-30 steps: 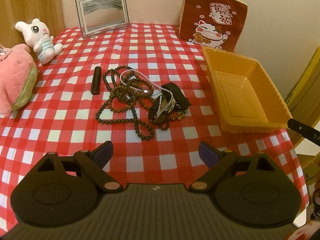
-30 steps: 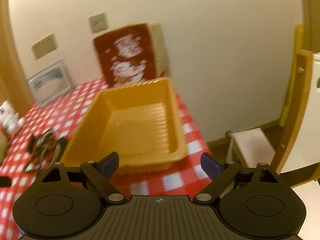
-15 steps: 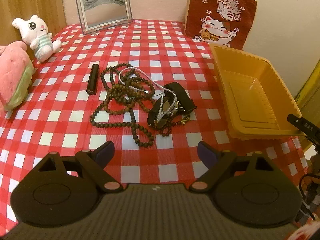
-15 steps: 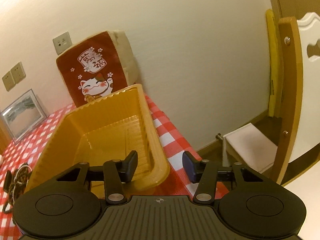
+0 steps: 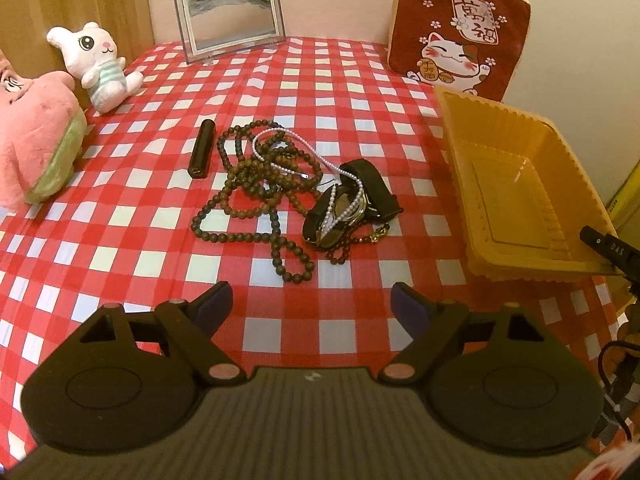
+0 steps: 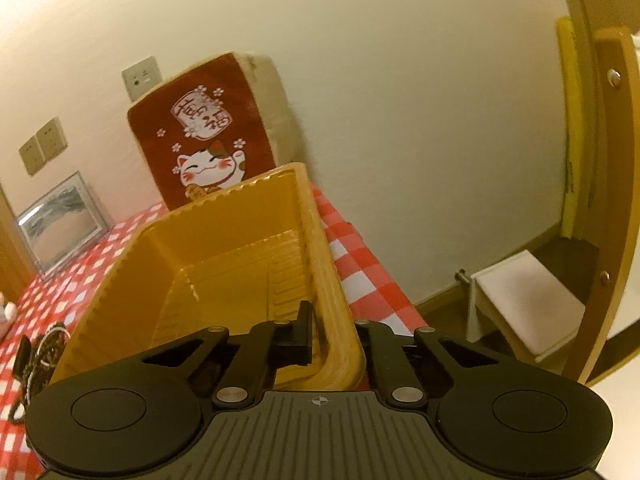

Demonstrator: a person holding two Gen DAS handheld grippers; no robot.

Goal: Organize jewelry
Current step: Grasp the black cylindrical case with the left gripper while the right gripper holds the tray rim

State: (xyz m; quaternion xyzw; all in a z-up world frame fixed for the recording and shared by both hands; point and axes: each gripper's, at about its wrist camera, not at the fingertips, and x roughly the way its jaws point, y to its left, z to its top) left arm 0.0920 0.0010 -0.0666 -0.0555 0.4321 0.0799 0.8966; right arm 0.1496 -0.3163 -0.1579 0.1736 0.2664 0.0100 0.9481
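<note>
Orange tray (image 6: 224,264): sits at the right edge of the checked tablecloth (image 5: 328,80), its near right rim caught by the right gripper (image 6: 334,340); nothing inside it
Right gripper: jaws drawn in tight on the tray's rim, one finger inside the wall, the other outside; its dark tip peeks into the left wrist view at the tray's near corner (image 5: 608,246)
Left gripper (image 5: 312,300): jaws wide apart, holding nothing, hanging over the near edge of the cloth, short of the jewelry
Brown bead necklace (image 5: 256,188): long, looped and tangled at mid-table; well left of the tray
White pearl strand (image 5: 296,160): draped across the brown beads and running over onto the black watch (image 5: 348,204)
Black watch: lies at the right end of the tangle, between beads and tray
Black tube (image 5: 200,150): just left of the beads, apart from them
Backdrop: lucky-cat cushion (image 5: 460,28) behind the tray; picture frame (image 5: 230,14) against the wall; white bunny (image 5: 100,64) and pink plush (image 5: 36,136) far left
</note>
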